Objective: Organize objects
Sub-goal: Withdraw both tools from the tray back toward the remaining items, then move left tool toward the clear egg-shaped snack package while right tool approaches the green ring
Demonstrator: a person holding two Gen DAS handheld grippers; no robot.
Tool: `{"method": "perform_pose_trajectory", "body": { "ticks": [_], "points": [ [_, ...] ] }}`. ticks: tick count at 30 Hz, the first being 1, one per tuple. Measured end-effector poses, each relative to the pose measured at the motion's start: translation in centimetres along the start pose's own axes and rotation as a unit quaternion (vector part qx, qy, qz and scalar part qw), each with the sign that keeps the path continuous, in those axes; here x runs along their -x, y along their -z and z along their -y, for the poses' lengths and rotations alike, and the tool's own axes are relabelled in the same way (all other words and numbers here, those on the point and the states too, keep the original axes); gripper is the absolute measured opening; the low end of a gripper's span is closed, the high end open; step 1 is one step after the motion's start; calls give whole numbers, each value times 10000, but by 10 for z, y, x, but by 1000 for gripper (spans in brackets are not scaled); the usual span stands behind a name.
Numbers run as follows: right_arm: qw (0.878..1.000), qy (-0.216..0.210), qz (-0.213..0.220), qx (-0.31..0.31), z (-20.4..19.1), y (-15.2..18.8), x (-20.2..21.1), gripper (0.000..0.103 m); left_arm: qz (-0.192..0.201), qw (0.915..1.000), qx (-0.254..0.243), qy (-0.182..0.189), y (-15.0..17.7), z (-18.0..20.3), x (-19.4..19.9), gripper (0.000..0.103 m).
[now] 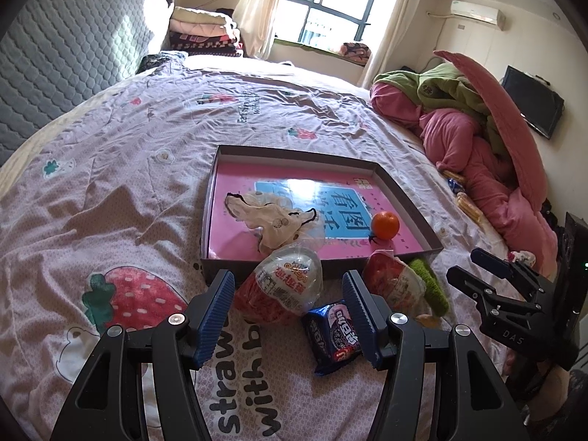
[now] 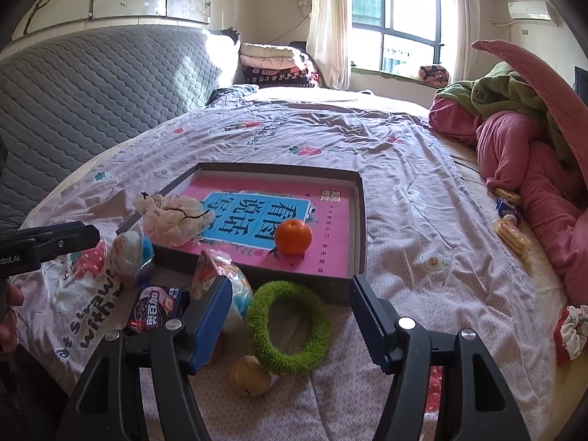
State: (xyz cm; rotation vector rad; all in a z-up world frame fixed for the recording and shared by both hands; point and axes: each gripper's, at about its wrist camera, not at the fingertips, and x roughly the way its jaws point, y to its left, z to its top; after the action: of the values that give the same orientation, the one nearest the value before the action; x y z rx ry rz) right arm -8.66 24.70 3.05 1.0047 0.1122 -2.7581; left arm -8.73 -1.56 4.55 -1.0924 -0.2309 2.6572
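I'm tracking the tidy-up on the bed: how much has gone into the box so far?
Done: an orange and a scrunchie lie in the box. In hand: nothing; both claws are open. Left: the egg toy, blue packet and green ring lie outside on the quilt.

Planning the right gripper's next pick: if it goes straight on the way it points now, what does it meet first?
Most likely the green fuzzy ring on the bedspread, lying between the open right gripper's fingers; the shallow box lies beyond it. Depth is uncertain.

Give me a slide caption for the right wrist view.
Open right gripper hovers over a green ring in front of a box holding an orange.
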Motion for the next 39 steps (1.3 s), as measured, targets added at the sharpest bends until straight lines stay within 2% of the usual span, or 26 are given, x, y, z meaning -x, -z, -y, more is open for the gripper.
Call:
{"method": "perform_pose_trajectory", "body": {
  "ticks": [10,20,39],
  "points": [
    [9998,119,-145,91,-3,9,-2,65,-204,9997,-122,-51,10,9,-6,63],
    [9998,58,-202,55,-6,20,1,65,-285,9992,-218,-189,24,17,-9,63],
    [9990,-102,-435,95,-15,43,2,65,-621,9967,-514,-40,51,37,-14,63]
  ]
}}
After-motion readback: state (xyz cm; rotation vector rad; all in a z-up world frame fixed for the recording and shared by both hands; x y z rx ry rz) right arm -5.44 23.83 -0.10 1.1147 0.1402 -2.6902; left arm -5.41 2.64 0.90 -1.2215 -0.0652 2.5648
